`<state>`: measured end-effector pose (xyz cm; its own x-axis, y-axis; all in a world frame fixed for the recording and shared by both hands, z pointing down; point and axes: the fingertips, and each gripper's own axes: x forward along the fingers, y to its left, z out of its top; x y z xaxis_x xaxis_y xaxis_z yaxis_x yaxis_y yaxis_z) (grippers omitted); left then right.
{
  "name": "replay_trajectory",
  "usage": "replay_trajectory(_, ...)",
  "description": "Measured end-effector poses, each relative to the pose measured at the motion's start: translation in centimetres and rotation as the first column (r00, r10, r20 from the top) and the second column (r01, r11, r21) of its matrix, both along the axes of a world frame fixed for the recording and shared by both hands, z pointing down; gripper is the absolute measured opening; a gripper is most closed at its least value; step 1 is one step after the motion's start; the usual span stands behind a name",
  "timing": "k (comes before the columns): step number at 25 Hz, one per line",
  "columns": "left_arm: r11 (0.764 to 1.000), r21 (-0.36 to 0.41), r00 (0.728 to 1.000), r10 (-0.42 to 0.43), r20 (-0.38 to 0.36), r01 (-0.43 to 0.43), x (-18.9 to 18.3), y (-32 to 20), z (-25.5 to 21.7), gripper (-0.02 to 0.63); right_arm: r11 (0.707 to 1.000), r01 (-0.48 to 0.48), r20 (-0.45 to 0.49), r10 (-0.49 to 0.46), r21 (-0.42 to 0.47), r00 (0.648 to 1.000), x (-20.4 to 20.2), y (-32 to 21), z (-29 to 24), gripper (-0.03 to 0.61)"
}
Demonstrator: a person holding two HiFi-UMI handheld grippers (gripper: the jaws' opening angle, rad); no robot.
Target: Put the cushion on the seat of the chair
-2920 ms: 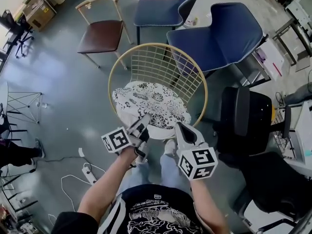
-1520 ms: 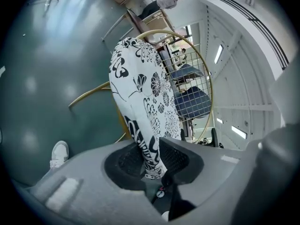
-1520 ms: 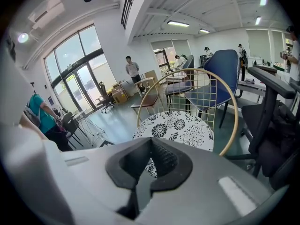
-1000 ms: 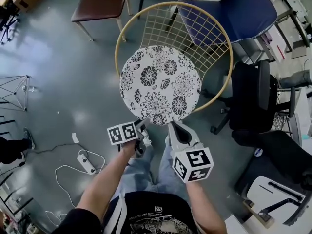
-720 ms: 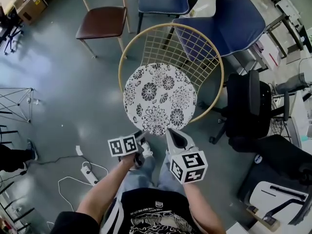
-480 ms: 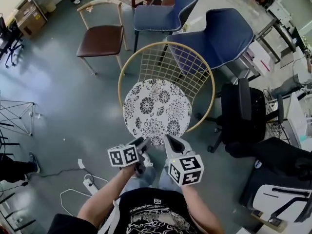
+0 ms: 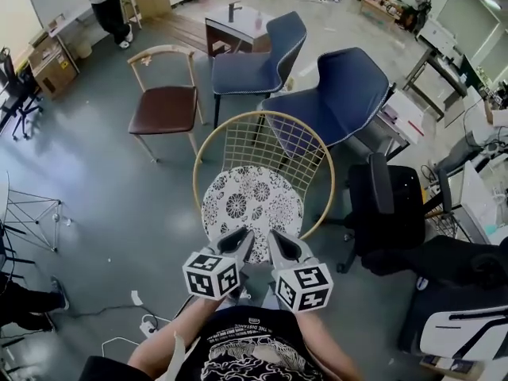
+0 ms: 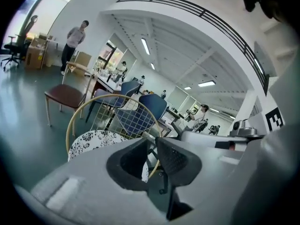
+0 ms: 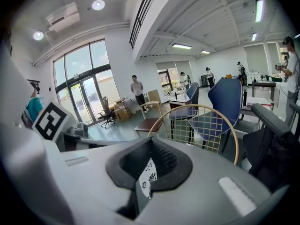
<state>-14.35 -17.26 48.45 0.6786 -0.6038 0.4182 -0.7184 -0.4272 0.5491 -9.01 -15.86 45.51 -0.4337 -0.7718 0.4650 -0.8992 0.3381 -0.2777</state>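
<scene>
The round white cushion [image 7: 252, 209] with black flower print lies flat on the seat of the gold wire chair [image 7: 262, 116]. Both grippers hover side by side over the cushion's near edge, apart from it. The left gripper [image 7: 240, 243] has its jaws closing, with a narrow gap and nothing between them. In the left gripper view, the left gripper [image 8: 153, 144] points over the cushion [image 8: 91, 142] toward the chair [image 8: 93, 108]. The right gripper [image 7: 278, 244] holds nothing. In its own view the right gripper [image 9: 150, 146] has its tips together. Below them a sliver of cushion [image 9: 149, 175] shows.
A brown wooden chair [image 7: 167, 105] and two blue chairs [image 7: 254, 66] [image 7: 341, 90] stand behind the wire chair. A black office chair [image 7: 393, 205] is close on the right. A power strip [image 7: 147, 324] with cable lies on the floor at lower left. A person [image 7: 103, 2] stands far back.
The cushion, rumpled at first, now lies flat on the seat. Both grippers have risen and drawn back from its front edge. The left gripper has rolled and its jaws have narrowed.
</scene>
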Motion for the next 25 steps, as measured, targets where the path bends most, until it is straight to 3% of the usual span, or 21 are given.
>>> replay_trajectory(3,0.998,0.063,0.999,-0.004,0.052,0.001,0.0,0.0,-2.0,-0.003,0.999,-0.004,-0.030,0.006,0.053,1.000,0.1,-0.3,-1.3,-0.004)
replay_trajectory(8,0.990,0.136,0.994,0.007,0.108,-0.022,0.9,0.2,-3.4,-0.003,0.997,0.011,-0.029,-0.008,0.082,1.000,-0.3,-0.4,-2.0,-0.003)
replay_trajectory(25,0.992,0.124,0.991,0.000,0.133,-0.017,2.2,0.0,-2.9,-0.005,0.998,0.010,-0.021,-0.008,0.065,1.000,0.7,-0.8,-1.5,-0.003)
